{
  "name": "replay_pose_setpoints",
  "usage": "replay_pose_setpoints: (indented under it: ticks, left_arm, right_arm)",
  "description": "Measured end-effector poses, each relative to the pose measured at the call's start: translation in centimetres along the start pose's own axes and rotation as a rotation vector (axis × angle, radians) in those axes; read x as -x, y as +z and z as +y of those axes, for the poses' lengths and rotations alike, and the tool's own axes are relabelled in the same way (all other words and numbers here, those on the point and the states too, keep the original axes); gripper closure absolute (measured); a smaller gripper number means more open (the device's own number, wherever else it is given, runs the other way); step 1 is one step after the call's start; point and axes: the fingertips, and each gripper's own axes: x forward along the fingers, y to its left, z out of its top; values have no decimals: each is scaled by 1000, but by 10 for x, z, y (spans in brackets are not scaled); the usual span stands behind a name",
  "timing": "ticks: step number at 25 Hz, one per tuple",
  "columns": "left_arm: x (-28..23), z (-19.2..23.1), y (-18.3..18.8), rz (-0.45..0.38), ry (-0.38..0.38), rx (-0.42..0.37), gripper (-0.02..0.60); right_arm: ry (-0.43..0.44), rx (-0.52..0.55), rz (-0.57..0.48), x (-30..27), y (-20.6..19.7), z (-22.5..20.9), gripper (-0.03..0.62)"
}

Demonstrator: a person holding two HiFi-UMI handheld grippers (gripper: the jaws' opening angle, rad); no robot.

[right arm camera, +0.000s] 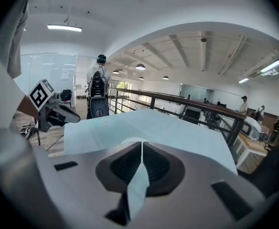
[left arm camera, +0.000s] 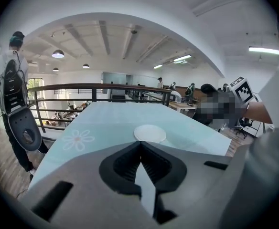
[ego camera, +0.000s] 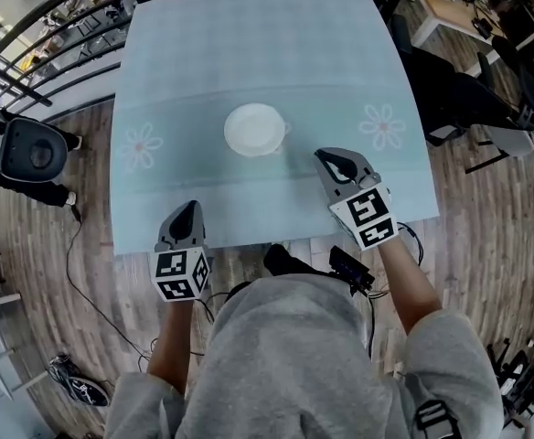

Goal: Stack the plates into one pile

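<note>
Centrally, the plate pile sits clear of table edges; left tool and right tool clenched empty.

Open cloth of the table lies ahead of the left gripper. The only thing standing there is the pile of plates, ahead and to its right. The right gripper has the pile ahead-left, apart, cloth between. A railing closes off the table's far side, well beyond the plates.
</note>
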Motion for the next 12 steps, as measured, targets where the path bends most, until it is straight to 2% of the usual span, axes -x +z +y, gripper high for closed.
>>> replay_pose_setpoints:
  ticks: [6, 12]
  left_arm:
    - [46, -4, 2, -86, -8, 7, 563]
    - [90, -9, -15, -95, -11, -5, 563]
  right_arm:
    - [-101, -70, -3, 62, -12, 13, 562]
    - [-153, -167, -51, 98, -22, 48, 562]
